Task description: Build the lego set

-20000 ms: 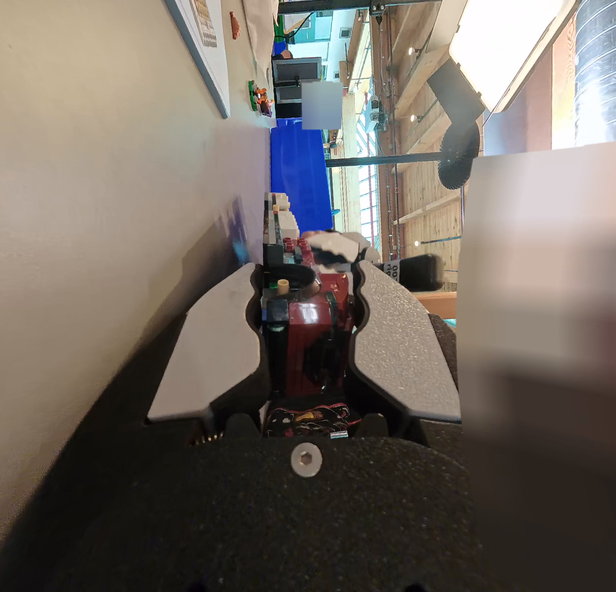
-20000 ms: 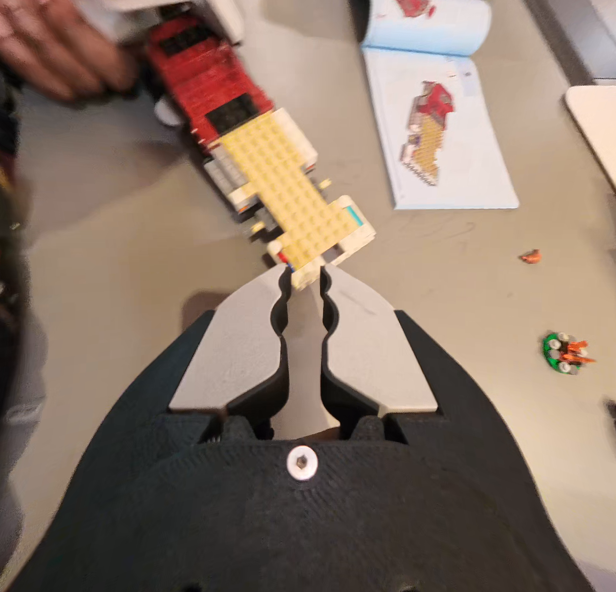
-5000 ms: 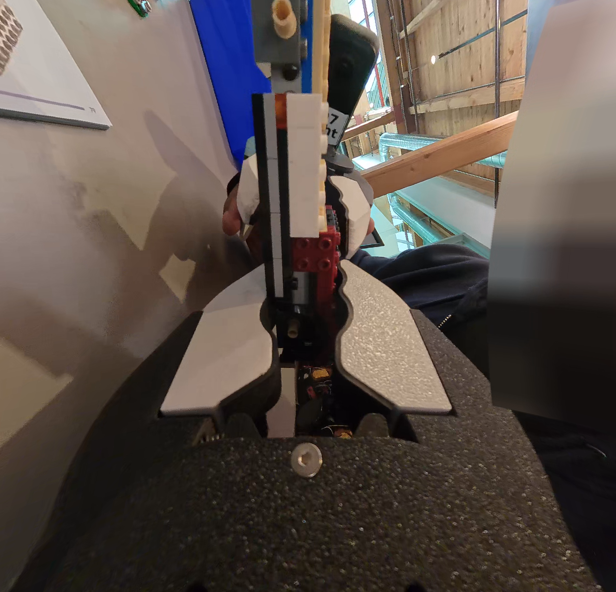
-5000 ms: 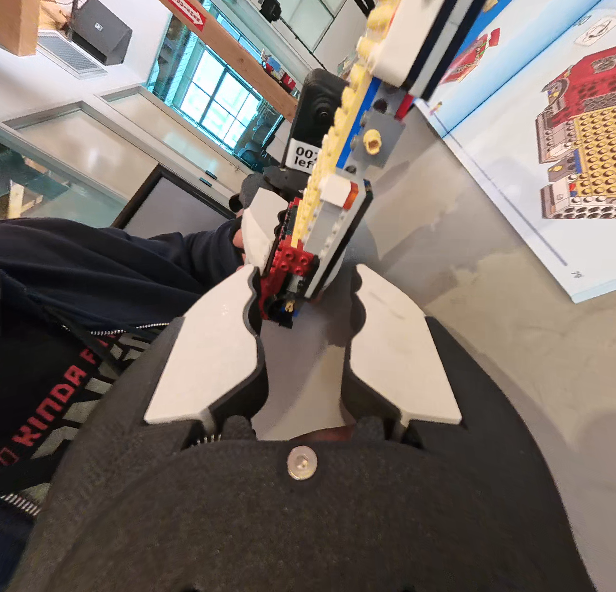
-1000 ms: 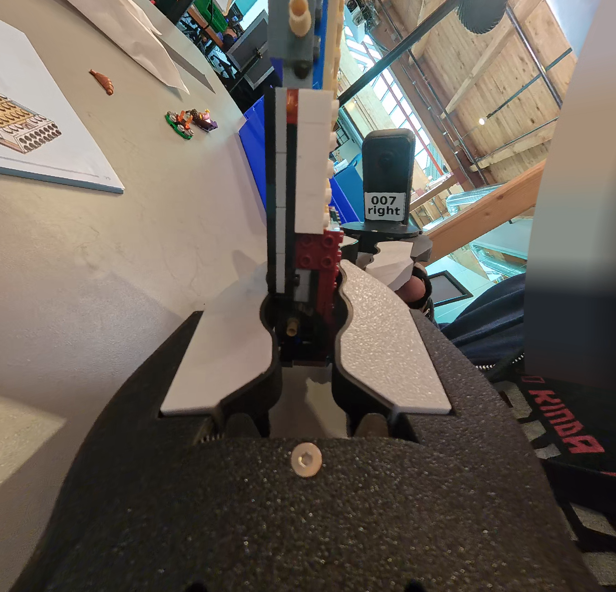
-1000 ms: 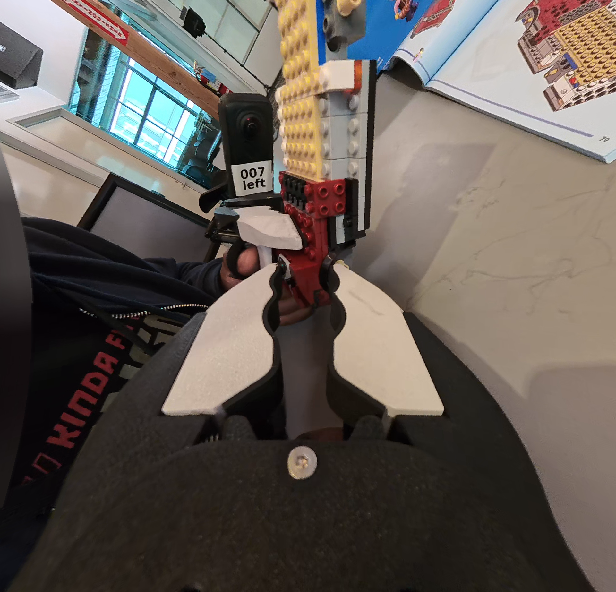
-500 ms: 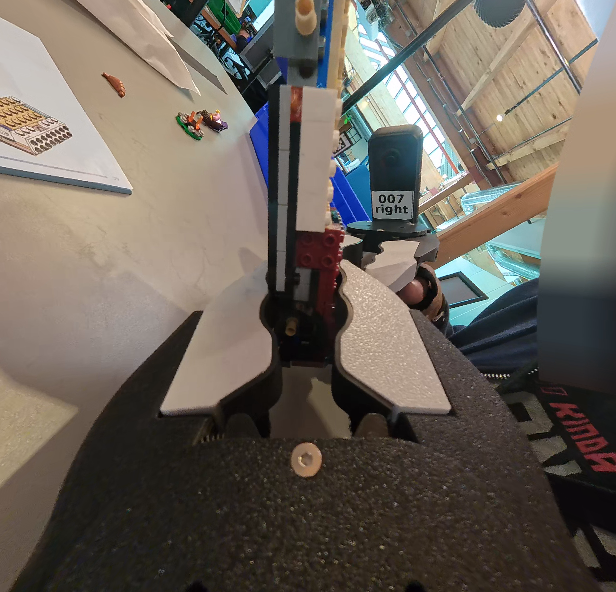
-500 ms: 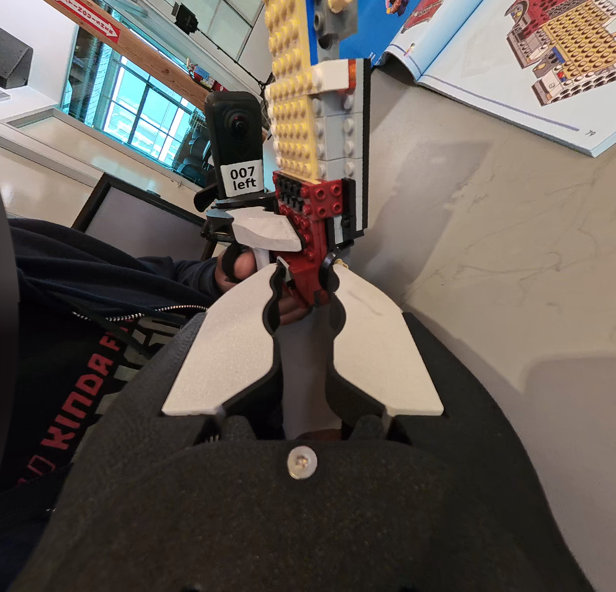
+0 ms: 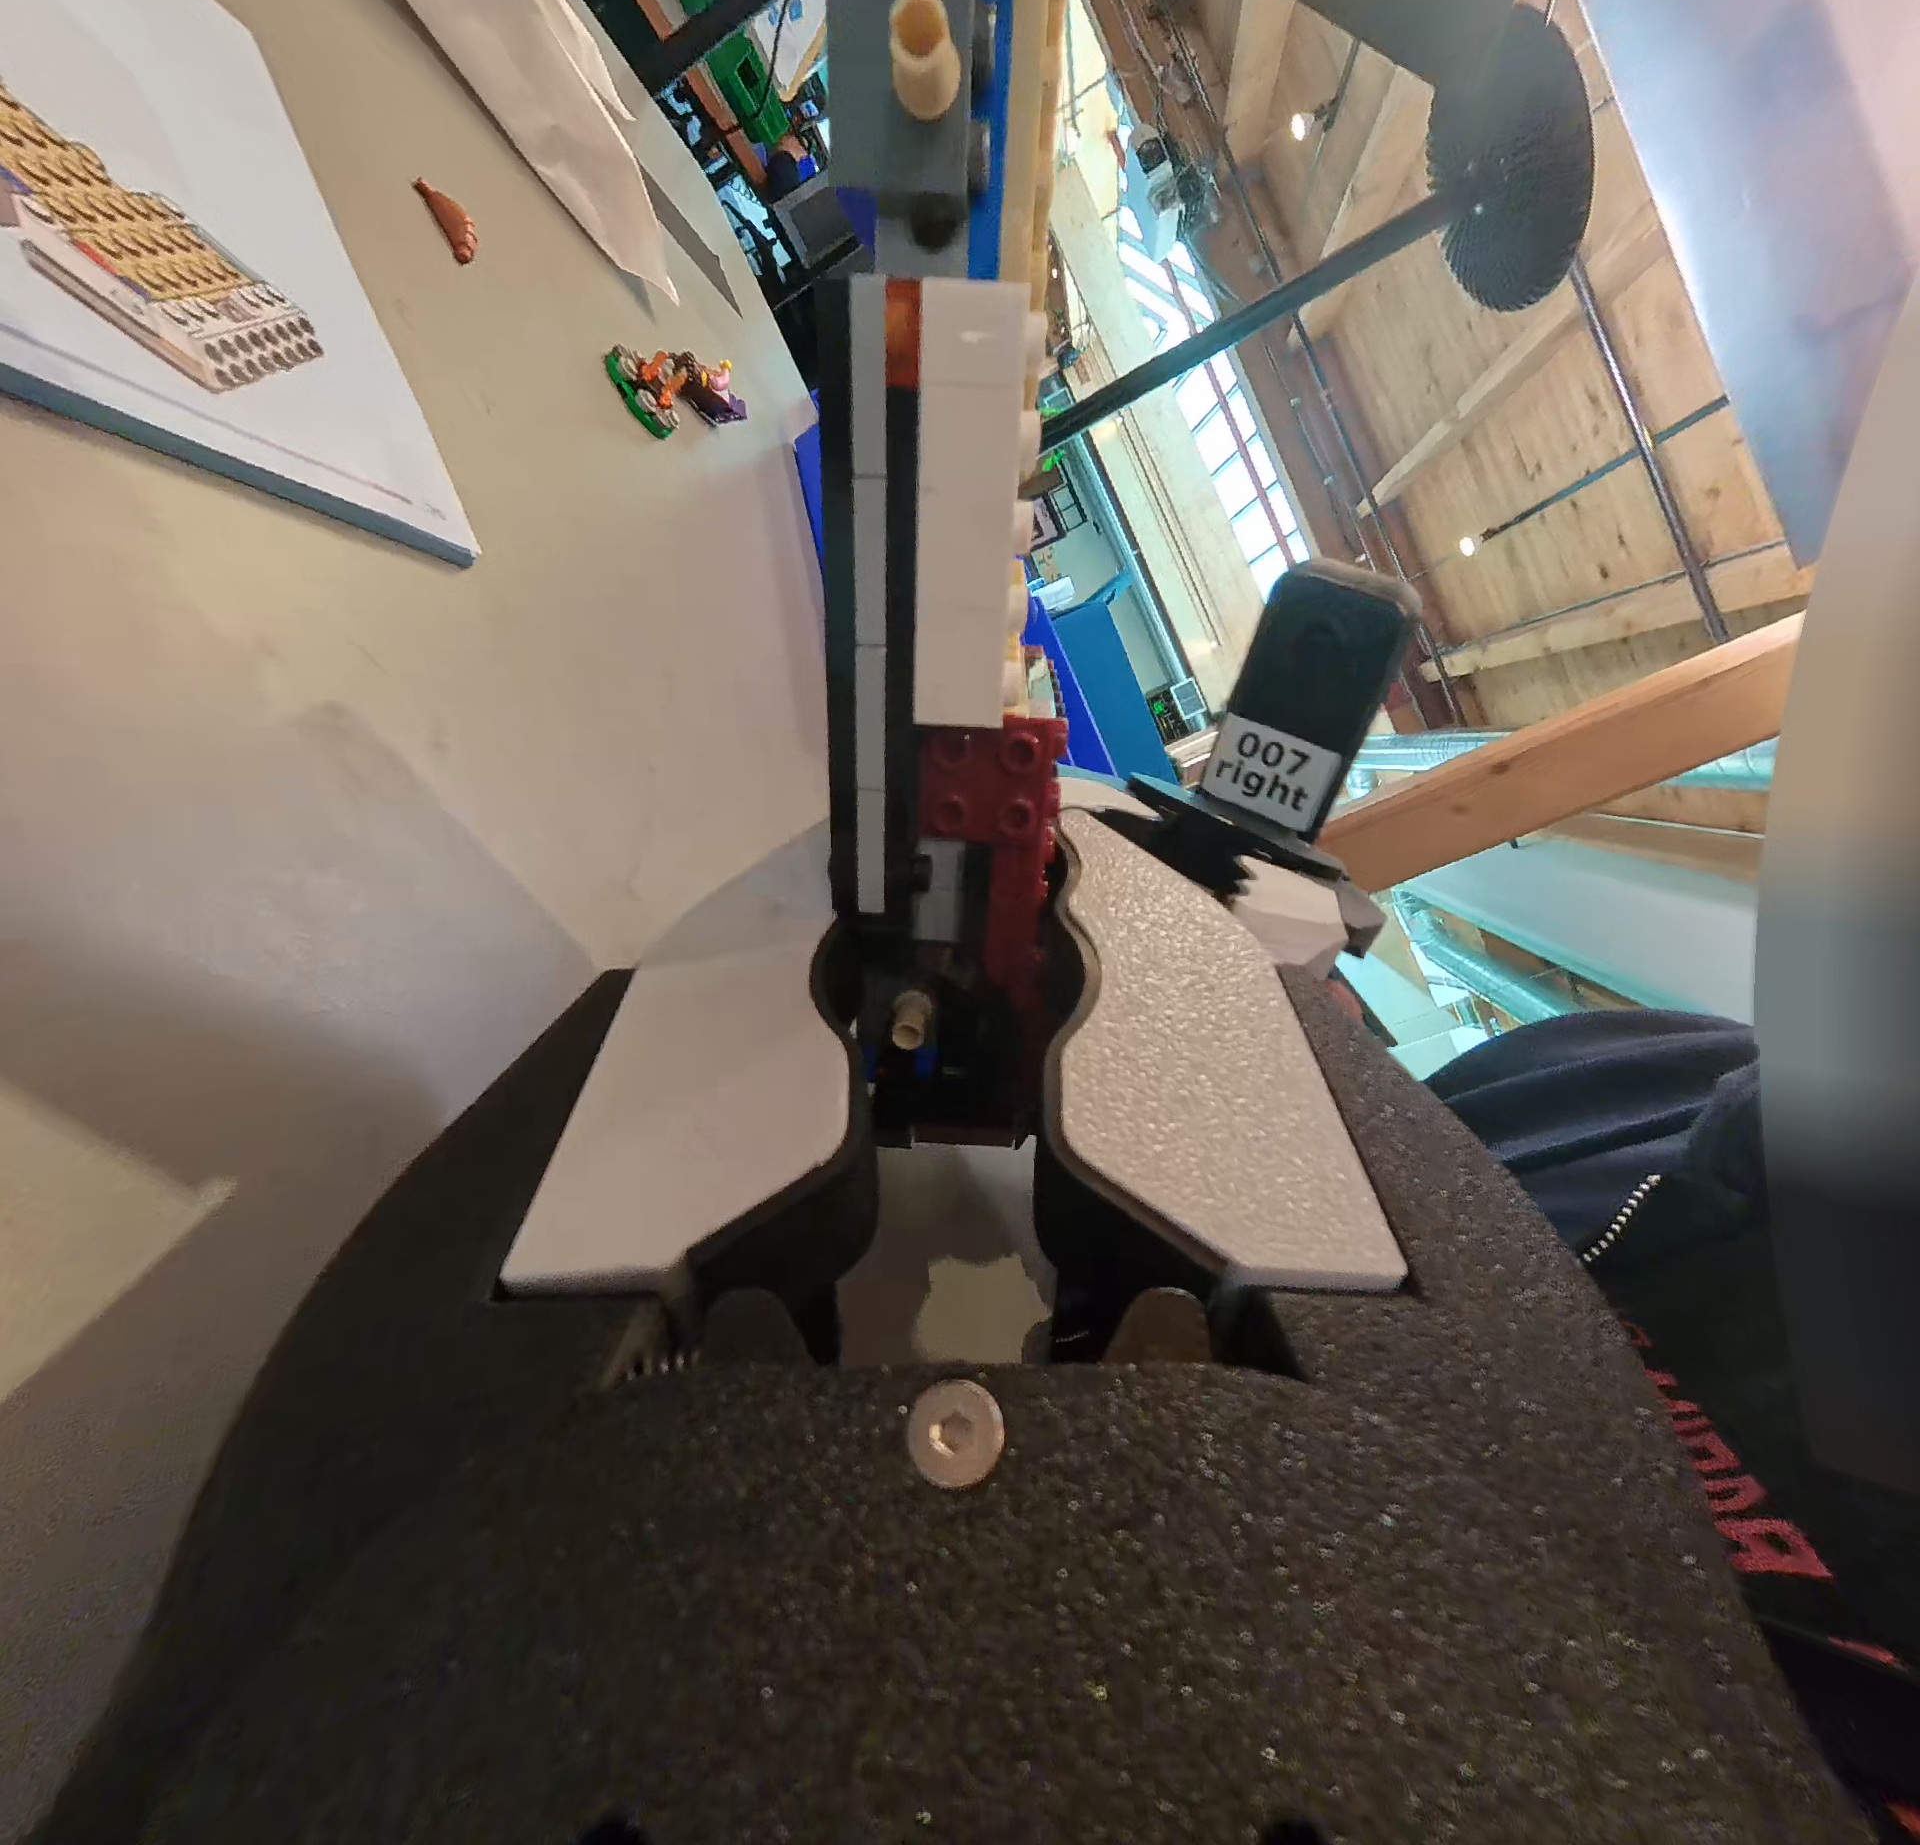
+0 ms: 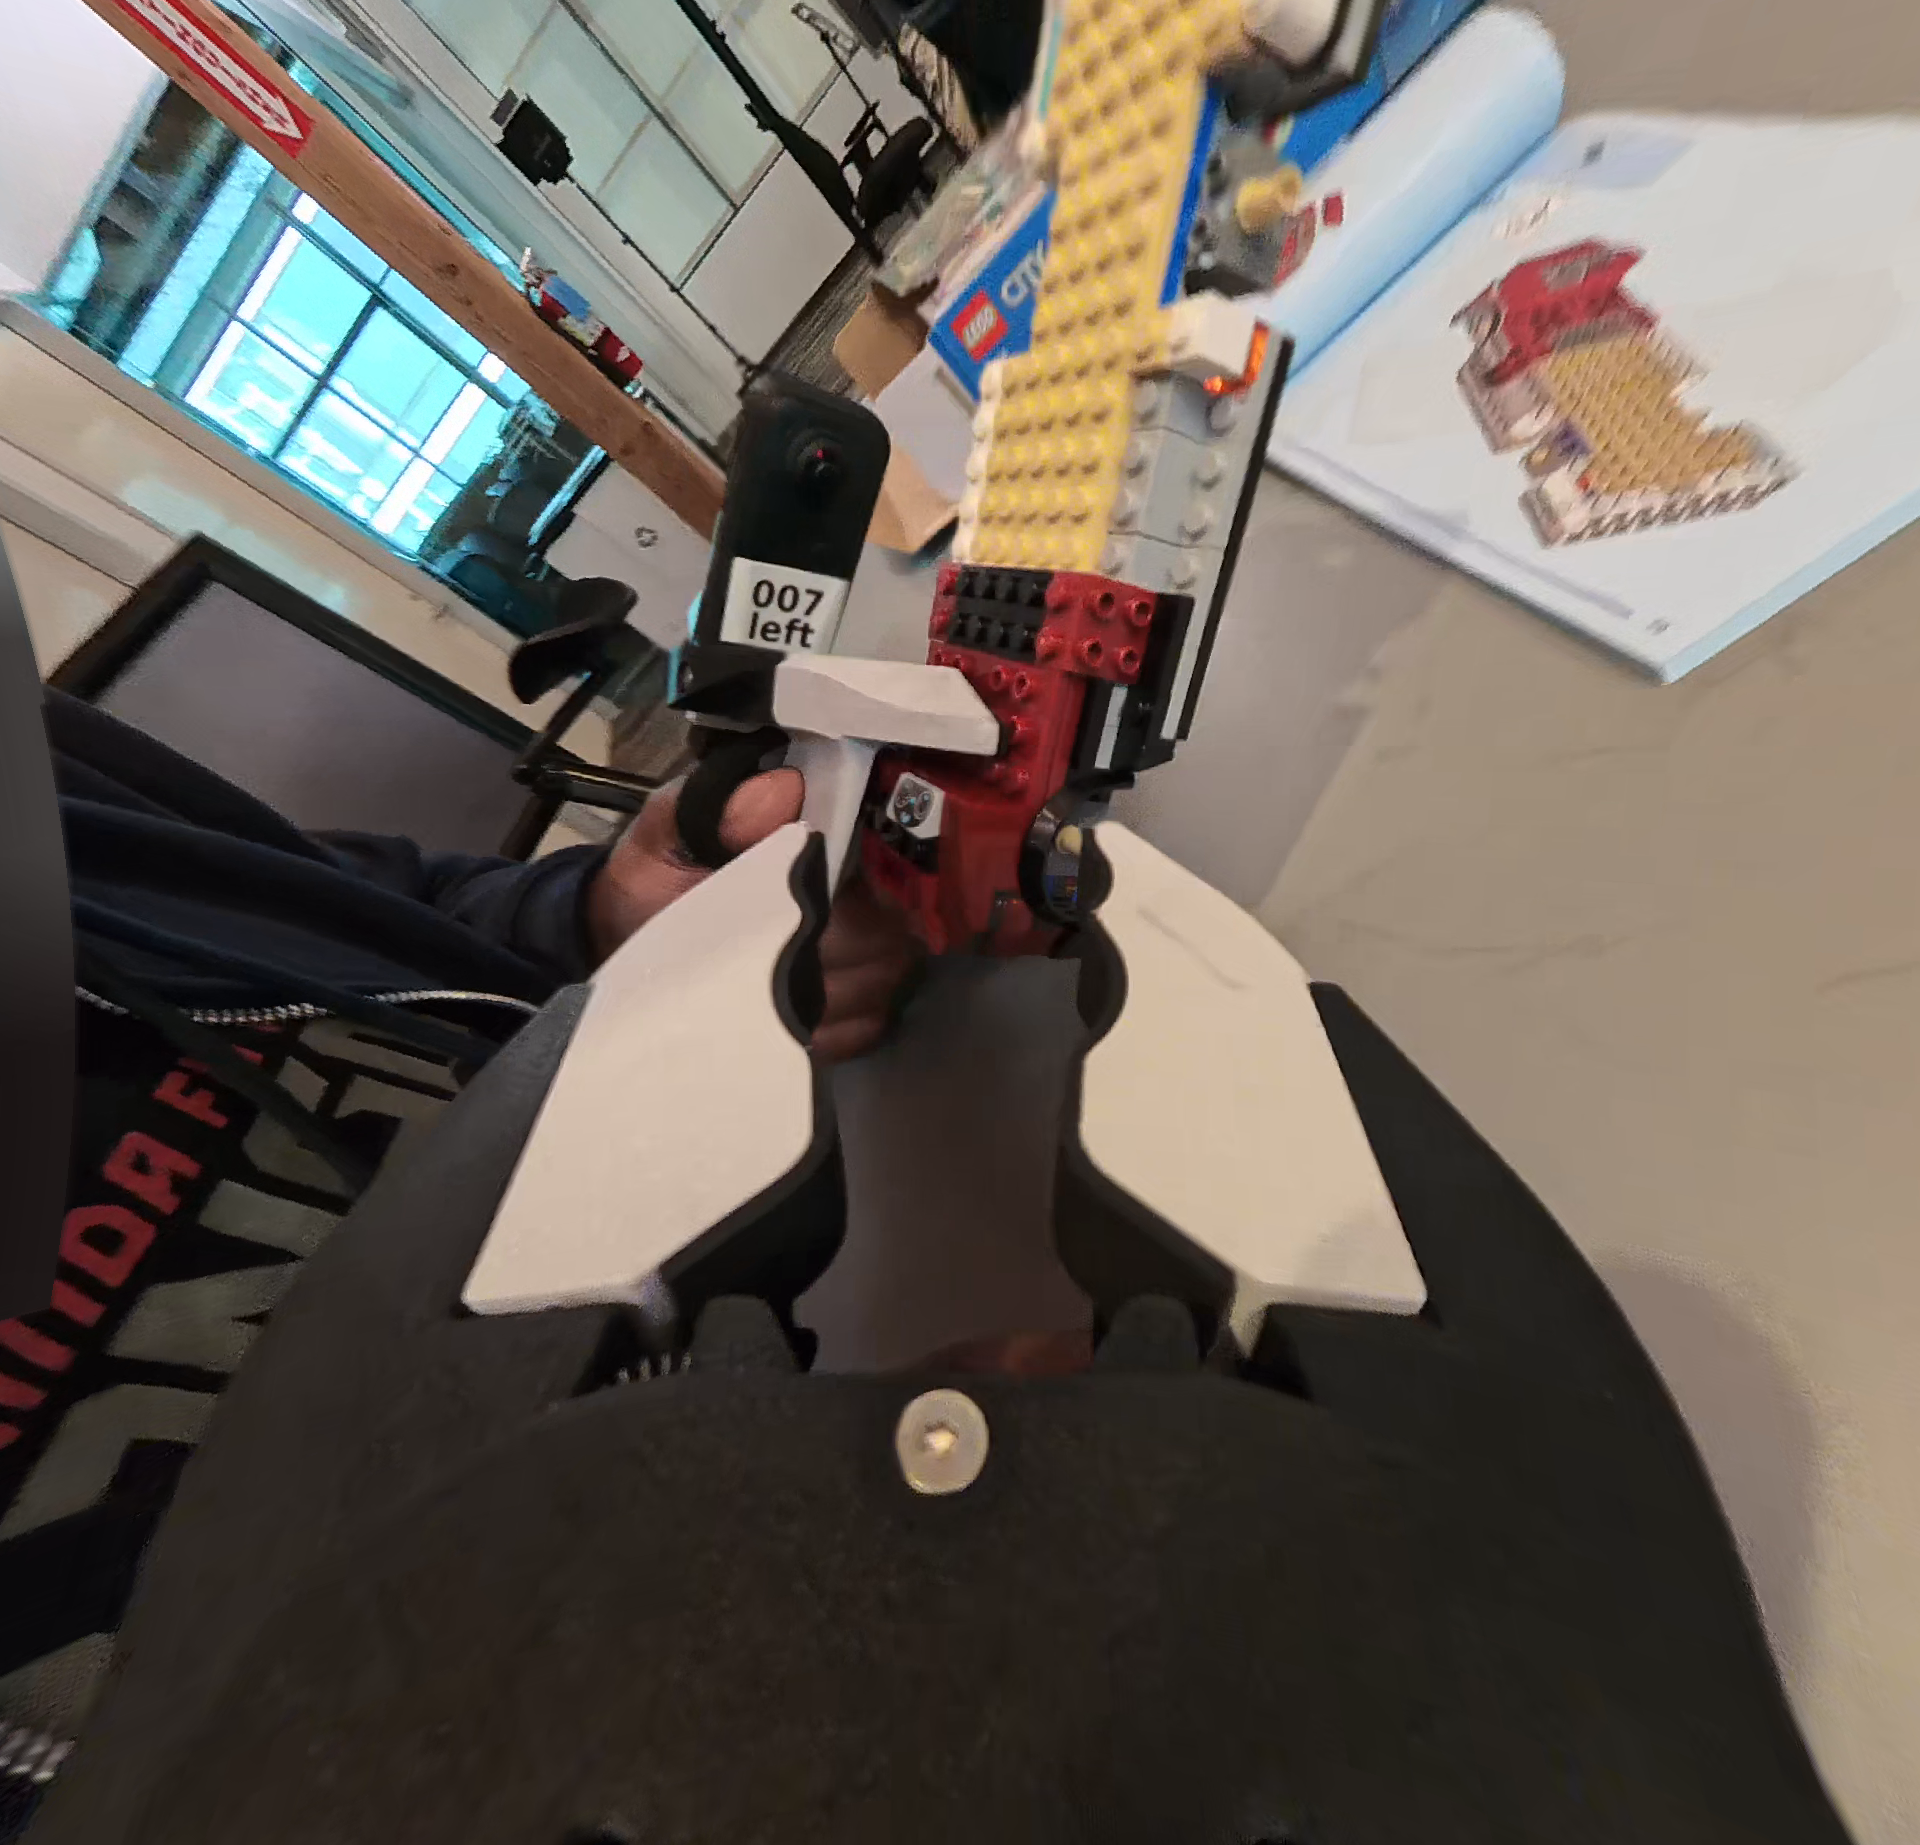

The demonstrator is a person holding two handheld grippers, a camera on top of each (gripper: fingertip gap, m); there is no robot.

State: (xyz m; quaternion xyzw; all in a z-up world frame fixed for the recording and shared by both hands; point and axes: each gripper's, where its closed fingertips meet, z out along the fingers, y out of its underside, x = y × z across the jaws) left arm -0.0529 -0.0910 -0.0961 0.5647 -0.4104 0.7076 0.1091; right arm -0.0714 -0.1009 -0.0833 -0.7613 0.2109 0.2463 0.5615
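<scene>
A long brick model [image 9: 966, 507] with a tan studded plate, white and black sides and a dark red end stands up in the air over the grey table [image 9: 582, 756]. My left gripper [image 9: 945, 902] is shut on its dark red end, with both pads against it. In the right wrist view the model [image 10: 1101, 341] leans up to the right, and the left gripper's white finger [image 10: 894, 715] presses on its red part. My right gripper [image 10: 951, 850] is open. The red end sits between its fingers, with a gap at the left pad. The right gripper's finger [image 9: 1299, 912] shows just behind the model.
An open instruction booklet [image 9: 208, 289] lies on the table and also shows in the right wrist view [image 10: 1610, 393]. A small green piece with figures [image 9: 670, 387], a brown bit [image 9: 447, 221] and a paper sheet [image 9: 520, 60] lie beyond. A blue box [image 10: 997, 299] stands behind. A person's hand [image 10: 665, 860] is close by. Only a small space, under 4 cm, lies between the two pairs of fingers.
My right gripper was shut on the model's red end and has opened off it. My left gripper keeps its hold. The model now leans more to the right in the right wrist view.
</scene>
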